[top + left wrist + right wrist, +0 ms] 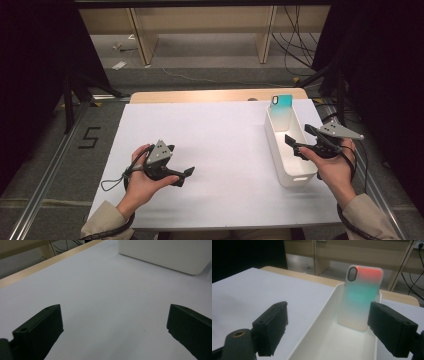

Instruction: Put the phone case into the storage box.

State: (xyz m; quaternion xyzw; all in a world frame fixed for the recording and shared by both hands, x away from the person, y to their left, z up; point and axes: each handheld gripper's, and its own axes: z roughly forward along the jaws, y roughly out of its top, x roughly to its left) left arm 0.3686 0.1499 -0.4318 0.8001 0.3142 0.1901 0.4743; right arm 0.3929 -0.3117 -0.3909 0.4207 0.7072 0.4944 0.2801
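Phone case (359, 298) leans upright at bin's (276, 145) far end; R gripper (327, 327) wide open, empty, above bin. Risk: jaw nudge topples case.

The left claw (186, 174) and the right claw (296, 145) are matte black, each with a grey three-cornered plate on top (small dark dots mark the plates). A thin black cable loops out from the left one toward 8 o'clock; a thicker black cable trails from each toward 6 o'clock. In the gripper views the jaws are blocky black pads with small screw holes, and the right claw has a brass-ringed hole. Both sleeves are beige.
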